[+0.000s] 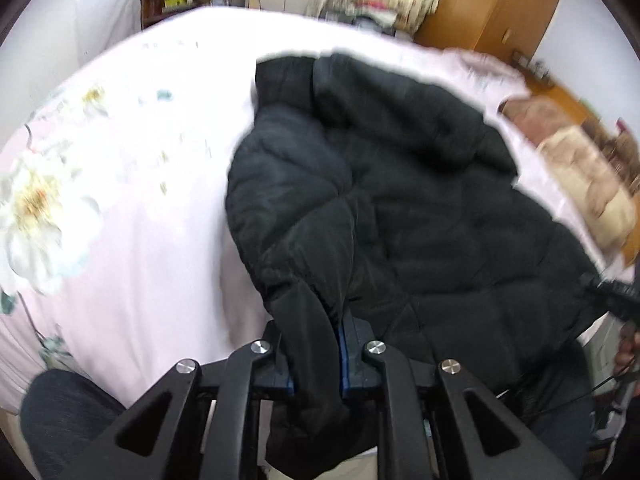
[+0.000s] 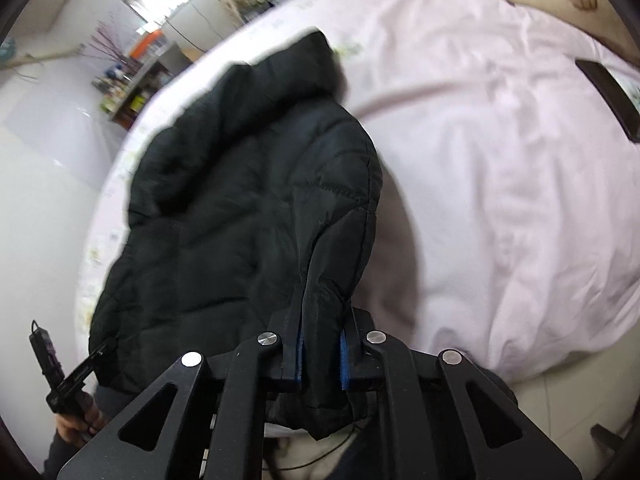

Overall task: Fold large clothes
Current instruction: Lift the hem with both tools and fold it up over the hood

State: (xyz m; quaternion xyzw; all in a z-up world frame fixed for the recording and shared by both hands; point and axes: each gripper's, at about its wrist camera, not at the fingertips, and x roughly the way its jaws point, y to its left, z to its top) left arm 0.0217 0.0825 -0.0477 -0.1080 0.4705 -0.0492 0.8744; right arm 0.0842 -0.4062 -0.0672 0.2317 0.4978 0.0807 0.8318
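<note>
Pink bed [image 1: 132,272] carries the black jacket [image 1: 400,208], long axis running away from me. Left gripper [image 1: 316,364] and right gripper [image 2: 322,360] each clamp a near hem corner; I judge a fold away next.

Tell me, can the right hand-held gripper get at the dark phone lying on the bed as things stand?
Probably not yet. The right hand-held gripper is shut on the black jacket, so it is occupied; otherwise only bare bedsheet lies toward the phone.
</note>
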